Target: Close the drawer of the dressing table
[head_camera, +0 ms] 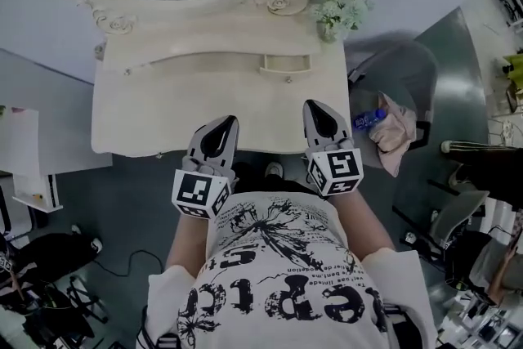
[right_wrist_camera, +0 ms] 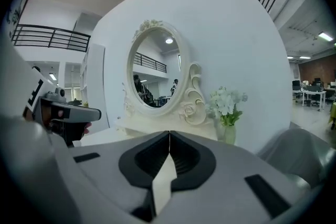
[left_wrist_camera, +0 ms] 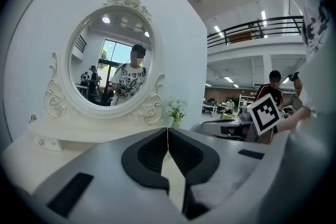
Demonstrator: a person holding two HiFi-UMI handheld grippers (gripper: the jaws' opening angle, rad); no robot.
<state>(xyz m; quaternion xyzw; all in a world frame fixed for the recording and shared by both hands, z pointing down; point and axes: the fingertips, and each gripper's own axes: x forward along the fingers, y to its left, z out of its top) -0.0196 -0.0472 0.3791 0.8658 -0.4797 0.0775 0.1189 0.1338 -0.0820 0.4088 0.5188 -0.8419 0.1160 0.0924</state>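
Jaws pressed together, empty, on left gripper point(head_camera: 223, 123) and right gripper point(head_camera: 318, 109), at near tabletop point(head_camera: 155, 123) edge. Risk of jamming drawer point(head_camera: 288, 64) askew through off-centre push; of toppling flowers point(head_camera: 339, 4) at right through wide swing.

Wall: plain white wall point(right_wrist_camera: 247, 50) at the back.
Floor: glossy grey floor point(head_camera: 122, 204).
Furniture: grey chair point(head_camera: 406, 60) on the right, white shelf unit point(head_camera: 29, 176) on the left.
Upper level: black railing point(left_wrist_camera: 252, 26).
Light: strip lights point(left_wrist_camera: 264, 12) lit overhead.

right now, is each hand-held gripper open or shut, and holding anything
Left grey hand-held gripper: closed, jaws together, holding nothing.
Right grey hand-held gripper: closed, jaws together, holding nothing.
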